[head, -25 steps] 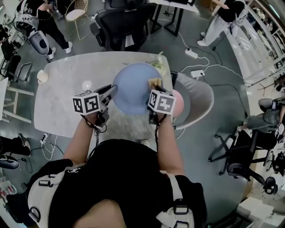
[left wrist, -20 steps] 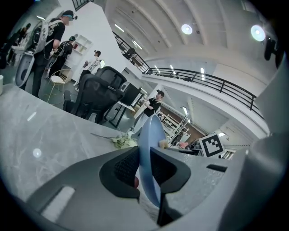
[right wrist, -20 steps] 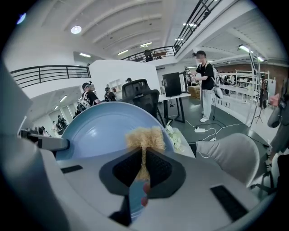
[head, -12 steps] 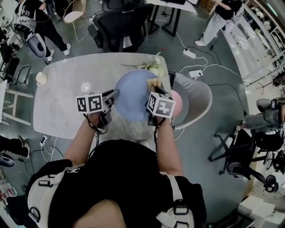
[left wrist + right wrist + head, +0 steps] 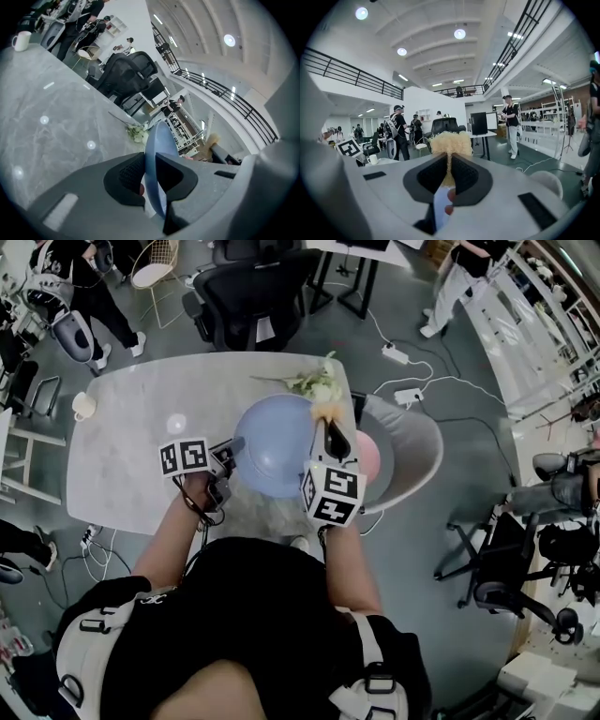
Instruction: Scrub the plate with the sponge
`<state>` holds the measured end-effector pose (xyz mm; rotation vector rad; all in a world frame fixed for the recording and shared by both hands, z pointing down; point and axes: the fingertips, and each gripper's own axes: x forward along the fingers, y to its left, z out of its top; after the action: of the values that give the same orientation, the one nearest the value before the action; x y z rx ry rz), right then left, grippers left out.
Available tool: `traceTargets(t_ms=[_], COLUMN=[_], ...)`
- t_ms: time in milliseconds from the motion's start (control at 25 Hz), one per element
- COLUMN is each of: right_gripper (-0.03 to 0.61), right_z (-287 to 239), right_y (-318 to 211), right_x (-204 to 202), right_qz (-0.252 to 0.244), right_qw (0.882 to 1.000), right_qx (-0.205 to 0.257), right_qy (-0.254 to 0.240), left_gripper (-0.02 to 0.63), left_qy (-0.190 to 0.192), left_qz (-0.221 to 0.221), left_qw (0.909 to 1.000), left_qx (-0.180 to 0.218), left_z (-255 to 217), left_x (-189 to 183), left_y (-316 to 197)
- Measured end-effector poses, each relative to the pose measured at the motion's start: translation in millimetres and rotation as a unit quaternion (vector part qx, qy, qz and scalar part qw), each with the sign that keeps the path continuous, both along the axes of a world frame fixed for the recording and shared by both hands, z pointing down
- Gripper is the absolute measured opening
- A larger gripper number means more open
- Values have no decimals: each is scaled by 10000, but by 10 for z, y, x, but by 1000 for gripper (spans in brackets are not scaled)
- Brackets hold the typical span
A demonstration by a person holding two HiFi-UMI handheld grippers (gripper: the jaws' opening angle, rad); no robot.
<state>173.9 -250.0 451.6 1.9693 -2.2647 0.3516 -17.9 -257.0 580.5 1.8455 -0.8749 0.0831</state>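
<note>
A round blue plate [image 5: 274, 457] is held up over the marble table [image 5: 141, 427]. My left gripper [image 5: 225, 459] is shut on the plate's left rim. In the left gripper view the plate [image 5: 157, 150] runs edge-on between the jaws of the left gripper [image 5: 149, 176]. My right gripper [image 5: 328, 435] is at the plate's right rim, shut on a yellow sponge [image 5: 325, 413] that lies against the upper right edge. In the right gripper view the fuzzy sponge [image 5: 450, 143] sticks out past the right gripper [image 5: 449, 173], and a strip of blue plate [image 5: 440, 206] shows below it.
A bunch of pale flowers [image 5: 314, 382] lies at the table's far right edge. A white mug [image 5: 82, 405] stands at the far left. A grey chair [image 5: 412, 442] with a pink object [image 5: 369, 456] is on the right, and a black office chair [image 5: 258, 287] is beyond the table. People stand in the room.
My right gripper has tipped, its marker cube swinging toward me while the sponge stays at the plate's upper right rim. The plate and left gripper shifted slightly left.
</note>
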Motion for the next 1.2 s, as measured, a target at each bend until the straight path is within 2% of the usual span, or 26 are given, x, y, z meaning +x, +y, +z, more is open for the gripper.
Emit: traceTargets(t_ms=[160, 320, 640, 840, 1000, 1080, 1200], right_gripper=[29, 29, 29, 29, 29, 29, 29], right_z=[-155, -155, -125, -116, -93, -72, -42], right_y=[106, 153, 304, 349, 383, 397, 399], right_x=[25, 109, 313, 395, 459, 481, 491], right_qz=[27, 95, 358, 443, 503, 519, 512], right_qw=[9992, 9992, 9986, 9985, 9983, 9983, 9985], right_qx=[405, 376, 383, 329, 266, 234, 177], right_qy=[0, -21, 29, 64, 76, 81, 79], left_gripper=[57, 58, 57, 58, 57, 55, 54], left_qy=[135, 240, -43, -126, -244, -440, -1218], left_qz=[-152, -286, -358, -640, -764, -791, -669], left_qw=[9990, 9963, 9908, 9835, 9797, 9774, 9697], left_qx=[-385, -780, -1305, -1690, -1835, -1911, -2008], left_z=[312, 657, 1344, 1687, 1825, 1897, 2067], left_x=[-65, -89, -112, -212, -268, -290, -367], left_y=[7, 18, 187, 241, 261, 273, 330])
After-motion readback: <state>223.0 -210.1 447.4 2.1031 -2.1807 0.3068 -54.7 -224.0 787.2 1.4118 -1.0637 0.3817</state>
